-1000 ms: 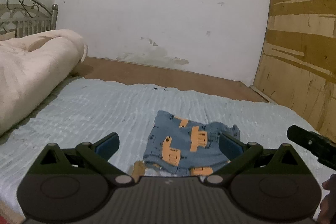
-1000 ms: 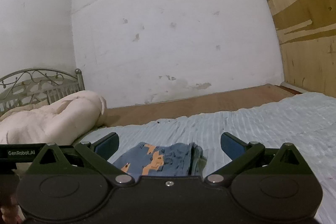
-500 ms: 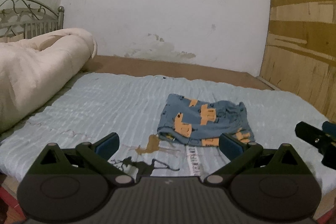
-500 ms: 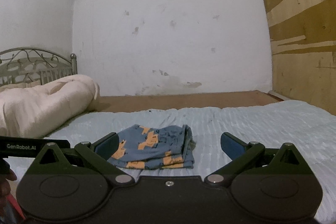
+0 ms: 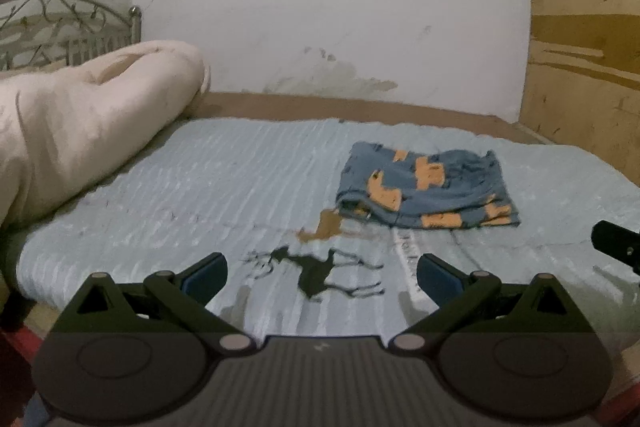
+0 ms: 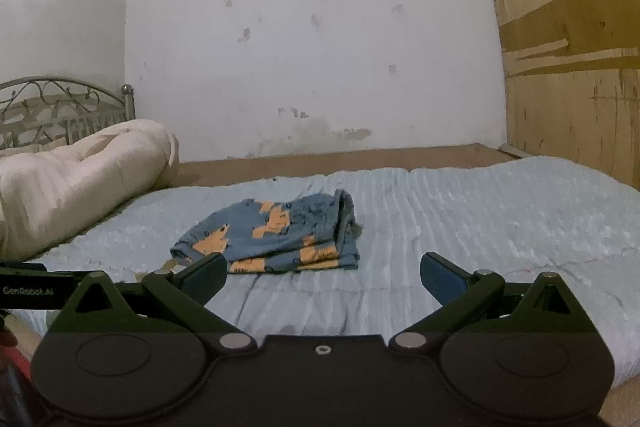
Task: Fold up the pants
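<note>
The blue pants with orange prints (image 5: 428, 187) lie folded in a small stack on the light blue bedspread (image 5: 240, 187). They also show in the right wrist view (image 6: 276, 235). My left gripper (image 5: 320, 273) is open and empty, near the bed's front edge, well short of the pants. My right gripper (image 6: 322, 277) is open and empty, also short of the pants. Part of the right gripper (image 5: 616, 247) shows at the right edge of the left wrist view.
A rolled cream duvet (image 5: 80, 123) lies on the left of the bed by a metal headboard (image 5: 68, 27). A white wall (image 6: 312, 47) stands behind, wooden boards (image 6: 568, 47) on the right. Dark deer prints (image 5: 316, 267) mark the bedspread.
Both grippers have pulled back from the folded pants toward the bed's front edge. The pants now look smaller and farther away. Both jaws stay open.
</note>
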Action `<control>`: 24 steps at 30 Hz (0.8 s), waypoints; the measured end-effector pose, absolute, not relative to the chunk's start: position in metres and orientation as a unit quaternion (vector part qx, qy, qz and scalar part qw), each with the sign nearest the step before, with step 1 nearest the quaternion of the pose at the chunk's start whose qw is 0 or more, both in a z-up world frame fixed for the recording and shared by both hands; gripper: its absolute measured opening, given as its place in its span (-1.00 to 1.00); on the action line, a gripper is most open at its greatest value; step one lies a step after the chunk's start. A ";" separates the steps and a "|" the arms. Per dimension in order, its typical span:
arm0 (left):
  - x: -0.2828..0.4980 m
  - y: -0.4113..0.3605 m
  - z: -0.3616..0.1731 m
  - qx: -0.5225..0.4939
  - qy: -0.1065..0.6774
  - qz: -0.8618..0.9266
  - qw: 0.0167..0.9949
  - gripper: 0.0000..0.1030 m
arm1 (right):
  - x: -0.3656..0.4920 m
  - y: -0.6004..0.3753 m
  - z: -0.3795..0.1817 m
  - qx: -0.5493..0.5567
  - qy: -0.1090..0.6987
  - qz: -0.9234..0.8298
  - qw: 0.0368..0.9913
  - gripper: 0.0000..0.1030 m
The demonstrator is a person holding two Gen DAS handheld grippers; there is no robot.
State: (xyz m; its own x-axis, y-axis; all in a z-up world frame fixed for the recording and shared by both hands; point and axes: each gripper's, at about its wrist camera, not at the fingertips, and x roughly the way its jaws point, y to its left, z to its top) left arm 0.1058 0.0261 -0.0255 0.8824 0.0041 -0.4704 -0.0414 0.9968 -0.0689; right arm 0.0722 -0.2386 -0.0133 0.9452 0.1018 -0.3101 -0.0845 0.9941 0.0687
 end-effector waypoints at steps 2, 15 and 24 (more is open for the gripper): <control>0.105 0.029 -0.029 -0.043 0.245 0.015 0.968 0.99 | 0.072 -0.237 -0.017 0.025 0.162 0.050 0.985 0.99; 0.104 0.031 -0.031 -0.042 0.244 0.019 0.969 0.99 | 0.070 -0.235 -0.025 0.019 0.173 0.063 0.983 0.99; 0.103 0.031 -0.032 -0.041 0.244 0.019 0.969 0.99 | 0.073 -0.237 -0.029 0.023 0.179 0.062 0.982 0.99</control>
State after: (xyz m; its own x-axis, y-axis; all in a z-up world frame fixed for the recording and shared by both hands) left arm 0.1028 0.0309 -0.0318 0.8801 0.0170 -0.4744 -0.0571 0.9959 -0.0703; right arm 0.0730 -0.2374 -0.0286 0.9285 0.1291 -0.3482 -0.1130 0.9914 0.0663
